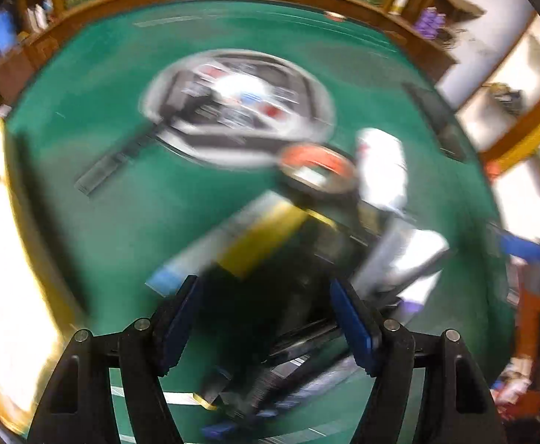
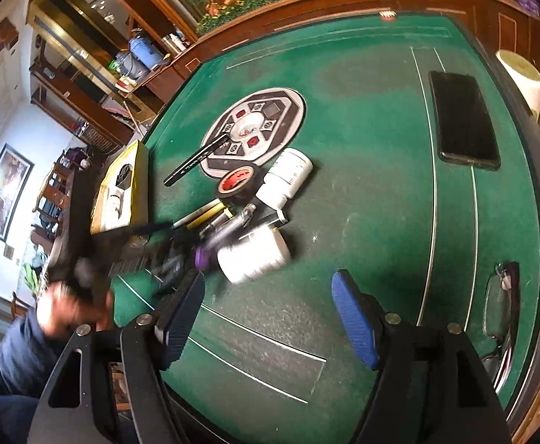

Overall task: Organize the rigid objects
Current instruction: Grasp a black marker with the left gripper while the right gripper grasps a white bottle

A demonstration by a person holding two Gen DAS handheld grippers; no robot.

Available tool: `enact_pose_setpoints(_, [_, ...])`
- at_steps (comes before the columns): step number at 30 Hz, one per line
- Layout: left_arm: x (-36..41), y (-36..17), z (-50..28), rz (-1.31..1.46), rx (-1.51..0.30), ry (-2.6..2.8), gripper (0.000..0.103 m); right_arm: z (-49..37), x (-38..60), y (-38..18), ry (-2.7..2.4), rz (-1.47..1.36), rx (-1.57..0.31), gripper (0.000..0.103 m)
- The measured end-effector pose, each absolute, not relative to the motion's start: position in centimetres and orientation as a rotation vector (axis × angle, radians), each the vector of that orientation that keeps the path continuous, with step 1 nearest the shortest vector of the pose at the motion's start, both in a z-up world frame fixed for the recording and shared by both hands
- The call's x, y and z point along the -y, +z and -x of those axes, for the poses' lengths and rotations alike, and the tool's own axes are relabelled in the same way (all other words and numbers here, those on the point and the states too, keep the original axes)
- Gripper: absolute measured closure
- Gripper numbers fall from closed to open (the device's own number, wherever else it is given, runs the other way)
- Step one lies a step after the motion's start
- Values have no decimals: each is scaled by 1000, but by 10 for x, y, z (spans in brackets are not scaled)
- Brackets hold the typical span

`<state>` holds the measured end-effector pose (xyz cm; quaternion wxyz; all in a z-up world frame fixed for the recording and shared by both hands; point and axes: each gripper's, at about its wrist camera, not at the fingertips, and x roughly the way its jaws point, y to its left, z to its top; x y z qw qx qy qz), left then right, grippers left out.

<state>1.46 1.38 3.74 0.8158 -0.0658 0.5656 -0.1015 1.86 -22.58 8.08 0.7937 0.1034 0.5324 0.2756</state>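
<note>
Your right gripper (image 2: 266, 303) hangs open and empty, the white bottle (image 2: 253, 259) lying on the felt just beyond its fingertips.

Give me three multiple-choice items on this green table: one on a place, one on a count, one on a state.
1. Where does the black phone lie?
A. among the clutter
B. alone, right of the clutter
C. on the yellow box

2. How many white bottles lie in the clutter?
A. two
B. four
C. none

3. How do the right tongs stand?
A. shut on the tape roll
B. shut on a pen
C. open, holding nothing

Key: B, it sits apart on bare felt. A, one white bottle is beside the tape roll and another is nearer. C, only green felt shows between the pads.
</note>
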Motion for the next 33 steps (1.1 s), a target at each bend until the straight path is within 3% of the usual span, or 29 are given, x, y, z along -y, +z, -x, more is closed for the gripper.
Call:
enact_pose_setpoints(8, [-33, 63, 12, 240, -1142, -298, 28, -25, 224, 72, 579, -254, -1181, 32])
enact_pose_setpoints(15, [-78, 82, -56, 103, -1112, -138, 28, -23, 219, 69, 585, -245, -1196, 32])
enact_pose_setpoints(28, [-74, 16, -151, -154, -1237, -162, 27, -5, 255, 71, 486, -273, -1182, 32])
enact_pose_setpoints(32, [-83, 20, -147, -72, -1212, -160, 85, -5, 261, 71, 466, -293, -1185, 32])
enact_pose_setpoints(33, [-83, 21, -143, -50, -1212, -157, 88, -6, 260, 70, 464, -296, -1190, 32])
